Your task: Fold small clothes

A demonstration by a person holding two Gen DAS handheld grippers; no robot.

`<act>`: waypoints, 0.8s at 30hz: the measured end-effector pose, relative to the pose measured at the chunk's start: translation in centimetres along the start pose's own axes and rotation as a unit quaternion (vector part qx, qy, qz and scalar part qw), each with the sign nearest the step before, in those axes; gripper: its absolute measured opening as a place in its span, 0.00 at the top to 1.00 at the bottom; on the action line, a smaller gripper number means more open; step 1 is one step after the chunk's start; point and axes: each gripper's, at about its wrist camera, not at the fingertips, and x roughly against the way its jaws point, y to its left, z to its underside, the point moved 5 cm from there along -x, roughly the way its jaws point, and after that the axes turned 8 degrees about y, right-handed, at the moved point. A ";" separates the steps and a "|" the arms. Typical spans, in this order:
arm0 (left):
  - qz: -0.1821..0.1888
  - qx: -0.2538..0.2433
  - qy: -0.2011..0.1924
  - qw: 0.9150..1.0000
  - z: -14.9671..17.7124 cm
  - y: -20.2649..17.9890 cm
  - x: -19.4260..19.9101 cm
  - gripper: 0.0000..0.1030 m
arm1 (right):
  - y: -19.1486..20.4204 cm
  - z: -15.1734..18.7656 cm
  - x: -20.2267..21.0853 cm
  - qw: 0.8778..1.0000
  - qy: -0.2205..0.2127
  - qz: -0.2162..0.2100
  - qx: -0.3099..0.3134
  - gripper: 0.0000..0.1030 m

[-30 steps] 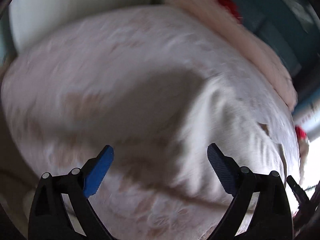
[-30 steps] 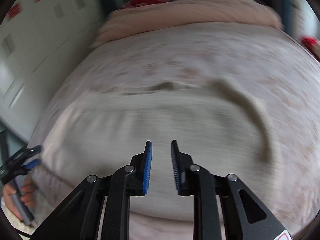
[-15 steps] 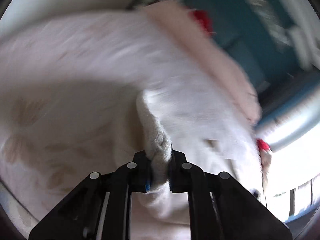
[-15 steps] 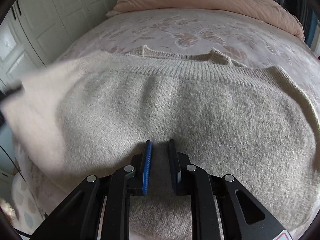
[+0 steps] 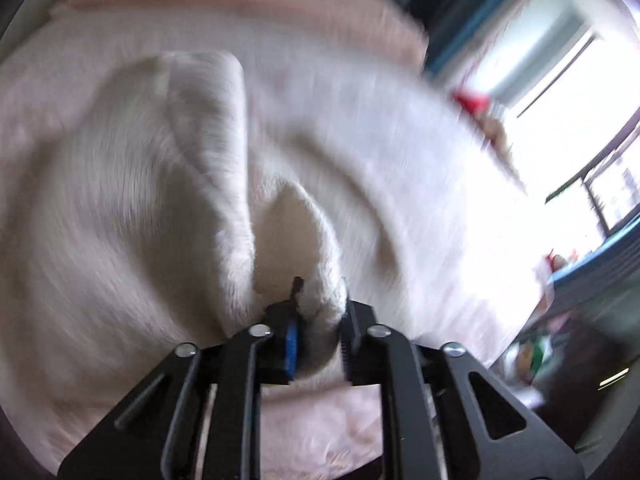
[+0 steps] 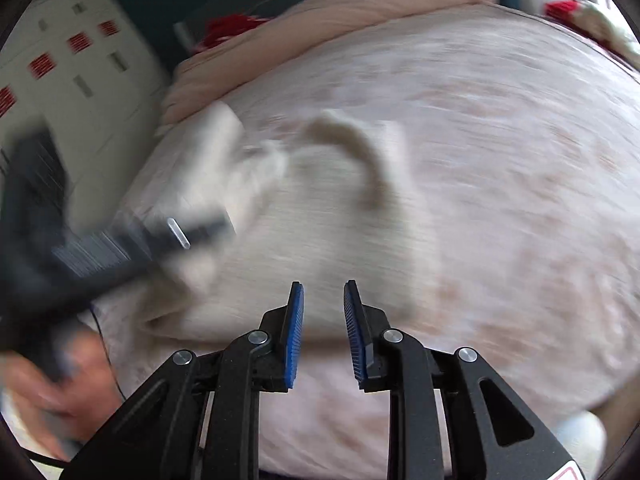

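A cream knitted sweater point(image 6: 320, 240) lies spread on a bed covered by a pale pink sheet point(image 6: 520, 184) with a faint leaf pattern. Both views are smeared by motion blur.

In the left wrist view, the left gripper point(image 5: 318, 332) pinches a bunched fold of the sweater point(image 5: 304, 248) between its blue pads; the jaws have just eased slightly apart, yet the fabric sits packed between them. The held fold rises from the gripper toward the middle of the view, and another thick fold of the knit stands up to its left. The rest of the garment spreads out to the left and far side over the sheet. A rolled peach-pink duvet point(image 5: 240, 12) lies along the far end of the bed. A bright window point(image 5: 560, 80) fills the right side.

In the right wrist view, the right gripper point(image 6: 322, 328) hovers above the near edge of the sweater, its blue pads a narrow gap apart with nothing between them; its jaws have just been opening. On the left, the left gripper point(image 6: 192, 236) appears as a dark blur with cream knit at its tip, and the person's hand point(image 6: 52, 380) holds its handle low at the left edge. The sweater's neckline point(image 6: 360, 152) curls up on the far side. White cupboard doors point(image 6: 60, 80) stand to the far left, and the duvet point(image 6: 340, 4) lies at the far end.
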 end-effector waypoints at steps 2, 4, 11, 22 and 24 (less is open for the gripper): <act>-0.007 0.006 -0.007 1.000 1.8 0.1 -0.3 0.77 | -1.8 0.5 1.3 1.000 -0.001 0.010 -0.008 0.74; -0.002 -0.024 -0.057 0.998 3.6 0.0 2.5 0.59 | -2.0 0.6 2.2 1.000 -0.005 0.012 -0.001 0.62; -0.046 -0.031 -0.113 0.992 6.9 5.5 11.2 0.26 | 4.9 -1.9 2.4 0.993 -0.008 -0.068 0.101 0.27; -0.096 0.052 -0.120 0.987 10.6 12.6 15.4 0.26 | 10.7 -4.3 -9.0 0.981 0.118 -0.120 0.093 0.86; -0.096 0.044 -0.122 0.987 10.8 12.3 16.0 0.26 | 10.9 -5.6 -5.8 0.985 0.068 -0.132 0.085 0.87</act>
